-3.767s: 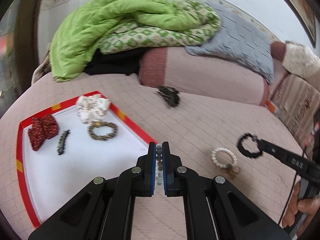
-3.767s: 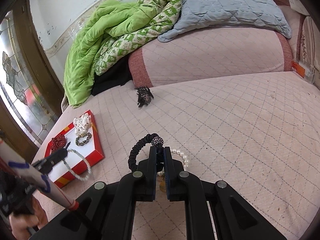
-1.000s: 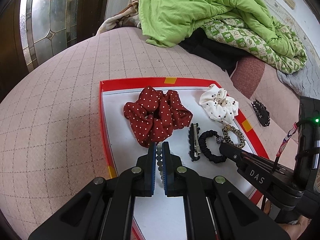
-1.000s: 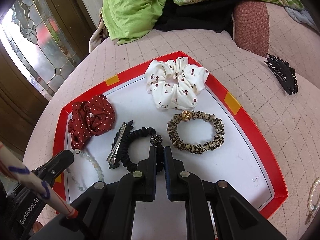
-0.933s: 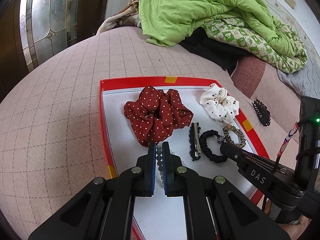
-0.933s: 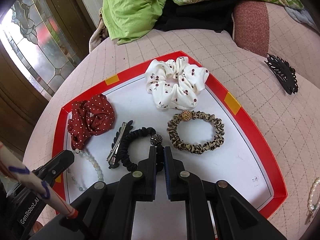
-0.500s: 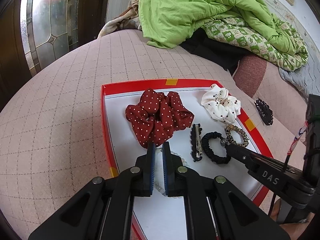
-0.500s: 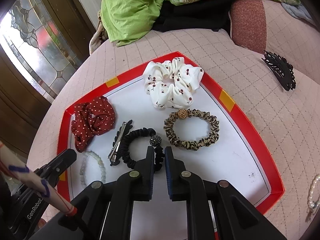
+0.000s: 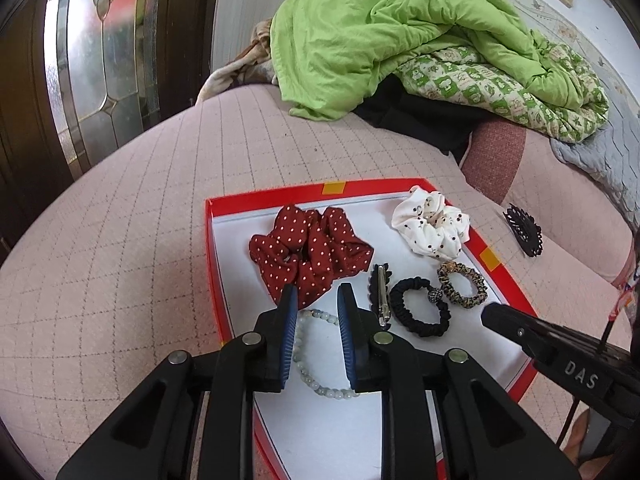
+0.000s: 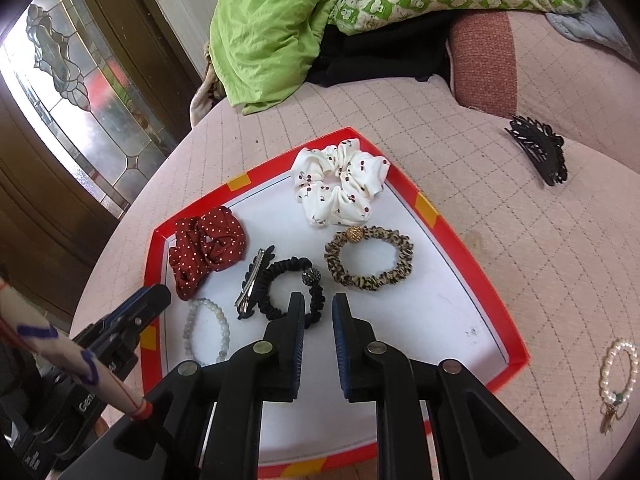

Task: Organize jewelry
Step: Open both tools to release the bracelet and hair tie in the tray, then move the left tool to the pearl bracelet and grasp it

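A red-rimmed white tray (image 9: pixel 212 264) lies on the pink quilted bed. My left gripper (image 9: pixel 318 294) hovers over its near left part with its jaws opening. The pale bead bracelet (image 9: pixel 334 393) lies flat on the tray below the gap, and no pad touches it. My right gripper (image 10: pixel 319 300) stands open just short of the black hair tie (image 10: pixel 280 276), which rests free on the tray. The bead bracelet (image 10: pixel 222 320) also shows left of that tie in the right wrist view. A pearl bracelet (image 10: pixel 618 372) lies on the bed, off the tray's right side.
The tray also holds a red dotted scrunchie (image 9: pixel 312 252), a white scrunchie (image 10: pixel 340 188), a leopard hair tie (image 10: pixel 368 280) and a metal hair clip (image 10: pixel 252 284). A black claw clip (image 10: pixel 540 152) sits on the bed beyond. Green bedding (image 9: pixel 380 40) is piled at the back.
The left jaws have parted and the bead bracelet now lies flat on the tray. The right jaws have let go of the black hair tie and drawn back a little.
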### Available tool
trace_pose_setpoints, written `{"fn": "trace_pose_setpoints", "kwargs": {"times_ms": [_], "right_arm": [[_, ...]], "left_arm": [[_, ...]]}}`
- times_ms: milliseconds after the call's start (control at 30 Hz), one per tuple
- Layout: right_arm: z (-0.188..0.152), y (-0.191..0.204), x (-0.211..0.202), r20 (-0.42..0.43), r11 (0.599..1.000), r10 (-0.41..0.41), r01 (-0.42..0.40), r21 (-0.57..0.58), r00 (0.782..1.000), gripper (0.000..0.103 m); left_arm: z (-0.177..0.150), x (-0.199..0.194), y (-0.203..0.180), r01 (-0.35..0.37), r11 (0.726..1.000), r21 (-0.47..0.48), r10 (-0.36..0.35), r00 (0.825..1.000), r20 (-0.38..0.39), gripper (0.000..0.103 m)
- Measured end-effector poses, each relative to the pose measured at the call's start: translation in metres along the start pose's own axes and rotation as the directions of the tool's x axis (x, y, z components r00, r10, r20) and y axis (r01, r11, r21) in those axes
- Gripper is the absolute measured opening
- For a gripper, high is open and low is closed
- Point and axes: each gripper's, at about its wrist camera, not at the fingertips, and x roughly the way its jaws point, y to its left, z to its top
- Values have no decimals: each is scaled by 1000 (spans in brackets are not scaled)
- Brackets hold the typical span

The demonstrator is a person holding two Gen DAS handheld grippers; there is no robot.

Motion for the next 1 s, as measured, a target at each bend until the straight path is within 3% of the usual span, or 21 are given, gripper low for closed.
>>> {"fn": "trace_pose_setpoints", "kwargs": {"times_ms": [167,667,1000], "right_arm": [[-8,-6,-16,12,1000,3,-3,12,1000,15],[-35,-38,-63,49,997,-3,0,73,999,16],[-60,-80,-94,74,991,-29,19,135,997,16]], "left_arm": [[0,-13,-10,-28,999,38,26,998,53,27],[-5,-34,-47,-62,989,134,46,991,125,28],[-17,-47,-81,-79,972,220,43,985,164,30]]}}
